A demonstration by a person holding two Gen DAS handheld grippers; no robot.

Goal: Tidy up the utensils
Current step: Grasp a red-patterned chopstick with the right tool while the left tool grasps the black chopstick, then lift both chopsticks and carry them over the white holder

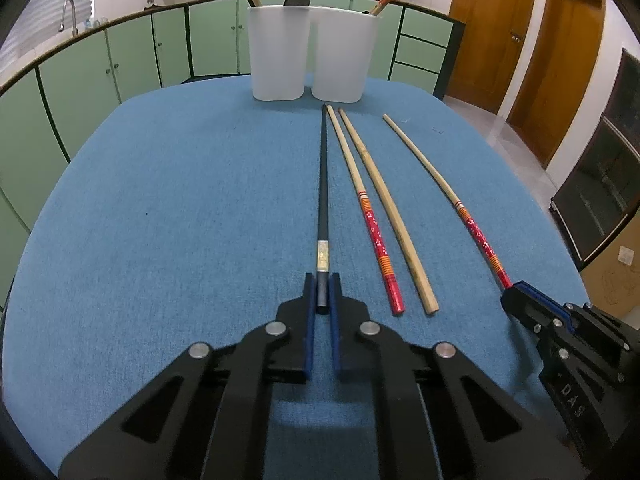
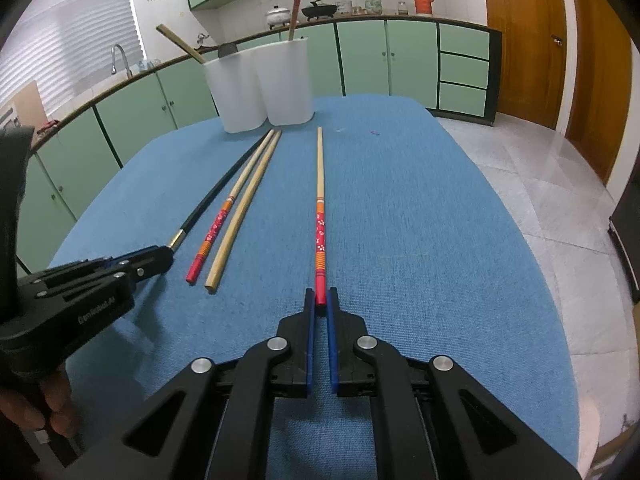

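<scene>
Several chopsticks lie lengthwise on the blue table [image 1: 160, 200]. My left gripper [image 1: 322, 284] is shut on the near end of a black chopstick [image 1: 323, 184], which also shows in the right wrist view [image 2: 216, 196]. My right gripper [image 2: 321, 298] is shut on the red end of a red-patterned chopstick [image 2: 320, 208], seen in the left wrist view too [image 1: 448, 192]. Between them lie another red-patterned chopstick [image 1: 372, 224] and a plain bamboo chopstick [image 1: 384, 204]. Two white holders [image 1: 276, 52] [image 1: 344, 56] stand at the far edge with utensils in them.
The left gripper's body [image 2: 92, 292] sits at the left of the right wrist view; the right gripper's body [image 1: 560, 328] sits at the right of the left wrist view. Green cabinets [image 1: 100, 72] and wooden doors [image 1: 520, 40] ring the table.
</scene>
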